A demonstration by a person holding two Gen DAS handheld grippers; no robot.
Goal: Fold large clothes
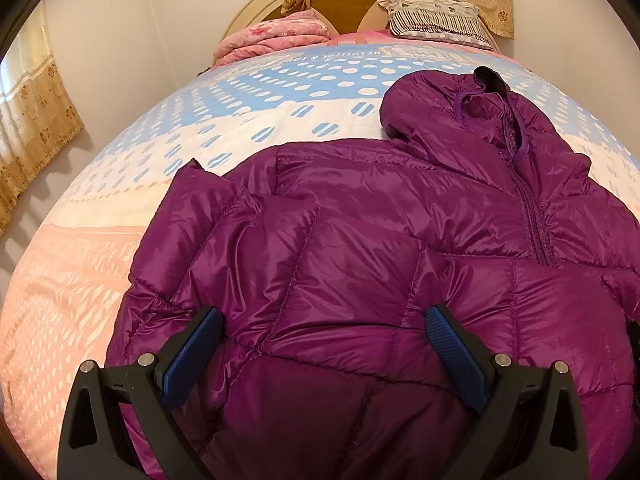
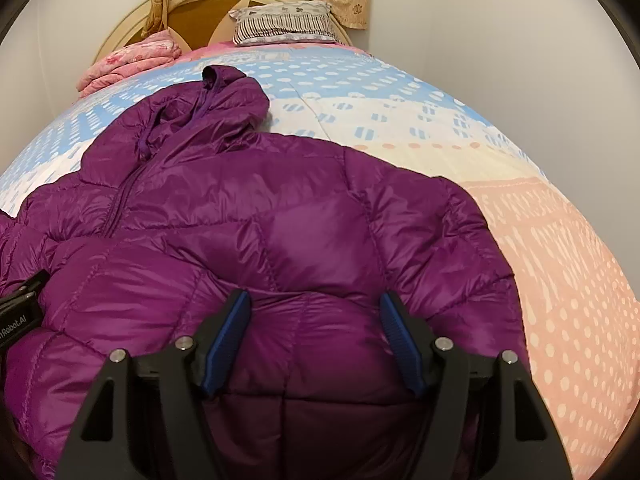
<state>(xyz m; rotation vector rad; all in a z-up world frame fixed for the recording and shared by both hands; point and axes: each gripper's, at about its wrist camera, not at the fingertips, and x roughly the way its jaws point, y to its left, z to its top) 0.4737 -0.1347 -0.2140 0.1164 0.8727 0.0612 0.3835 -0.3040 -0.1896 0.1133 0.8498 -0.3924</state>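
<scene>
A shiny purple hooded puffer jacket point(image 1: 360, 240) lies front up on the bed, zip point(image 1: 534, 220) closed and hood point(image 1: 460, 116) toward the headboard. My left gripper point(image 1: 323, 312) hovers over its lower left part, blue pads point(image 1: 192, 356) wide apart with quilted fabric bulging between them. The same jacket point(image 2: 280, 220) fills the right wrist view. My right gripper point(image 2: 314, 295) stands open over the lower right part, fabric swelling up between its pads point(image 2: 400, 340). The left gripper's black body point(image 2: 20, 312) shows at that view's left edge.
The bedspread point(image 1: 100, 280) is pink near me, white and blue dotted farther off. A folded pink quilt point(image 1: 272, 38) and a striped pillow point(image 1: 436, 20) lie by the round headboard point(image 2: 132, 20). Walls flank the bed; a beige curtain point(image 1: 32, 120) hangs at left.
</scene>
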